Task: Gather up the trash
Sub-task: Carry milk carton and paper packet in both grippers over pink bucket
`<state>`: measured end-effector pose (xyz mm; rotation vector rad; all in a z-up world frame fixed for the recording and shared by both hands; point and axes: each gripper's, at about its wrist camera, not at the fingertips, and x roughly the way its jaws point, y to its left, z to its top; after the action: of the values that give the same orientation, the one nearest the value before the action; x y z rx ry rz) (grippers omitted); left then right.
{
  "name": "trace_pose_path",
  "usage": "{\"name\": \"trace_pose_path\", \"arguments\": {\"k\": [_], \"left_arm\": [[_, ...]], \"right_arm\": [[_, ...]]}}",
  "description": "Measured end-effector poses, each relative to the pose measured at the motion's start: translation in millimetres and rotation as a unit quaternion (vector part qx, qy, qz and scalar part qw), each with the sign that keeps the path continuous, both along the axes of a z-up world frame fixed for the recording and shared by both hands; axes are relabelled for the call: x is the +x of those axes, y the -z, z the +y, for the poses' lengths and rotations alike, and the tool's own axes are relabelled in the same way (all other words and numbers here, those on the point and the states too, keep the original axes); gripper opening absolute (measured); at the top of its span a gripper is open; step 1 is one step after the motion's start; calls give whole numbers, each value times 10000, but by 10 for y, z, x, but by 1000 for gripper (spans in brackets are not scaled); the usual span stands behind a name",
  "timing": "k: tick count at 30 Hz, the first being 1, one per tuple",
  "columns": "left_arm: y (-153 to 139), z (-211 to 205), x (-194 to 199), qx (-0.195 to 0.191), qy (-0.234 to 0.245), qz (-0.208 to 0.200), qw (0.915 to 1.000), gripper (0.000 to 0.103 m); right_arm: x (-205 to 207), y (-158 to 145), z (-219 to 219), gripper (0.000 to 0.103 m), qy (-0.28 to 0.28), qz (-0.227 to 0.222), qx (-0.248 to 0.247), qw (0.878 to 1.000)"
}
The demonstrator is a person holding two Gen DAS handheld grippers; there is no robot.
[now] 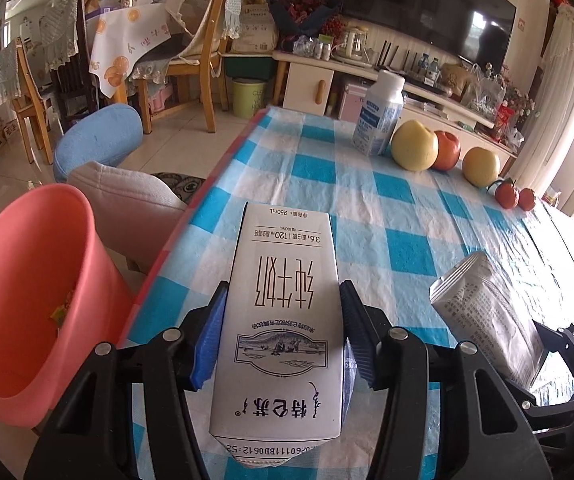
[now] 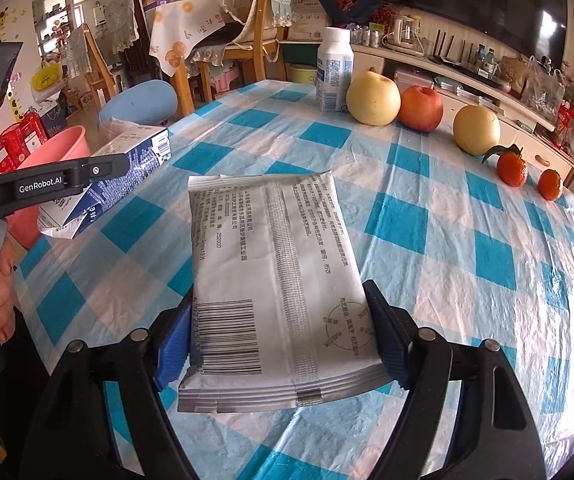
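The white milk carton (image 1: 283, 320) sits clamped between the blue pads of the left gripper (image 1: 283, 312), lifted over the edge of the blue-checked tablecloth (image 1: 387, 216) with the pink bin (image 1: 27, 280) just beside it on the floor. The silver wrapper pack (image 2: 275, 280) is pinched across its width by the right gripper (image 2: 279, 320) above the cloth; further back stand a white bottle (image 2: 333, 72), two pears, an apple and two tangerines
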<state>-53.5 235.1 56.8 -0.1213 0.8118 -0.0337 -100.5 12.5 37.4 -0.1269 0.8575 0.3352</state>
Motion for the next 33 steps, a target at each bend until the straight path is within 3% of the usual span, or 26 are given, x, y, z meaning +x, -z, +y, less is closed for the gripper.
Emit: {"name": "trace_pose_path", "arguments": {"k": [17, 33], "left_arm": [[-264, 558, -115, -131, -602, -452, 9971, 56], [-333, 1417, -219, -417, -1631, -626, 9837, 56]], "right_arm": [[-49, -243, 450, 78, -169, -183, -112, 9996], [89, -601, 1492, 78, -1096, -488, -260, 9924]]}}
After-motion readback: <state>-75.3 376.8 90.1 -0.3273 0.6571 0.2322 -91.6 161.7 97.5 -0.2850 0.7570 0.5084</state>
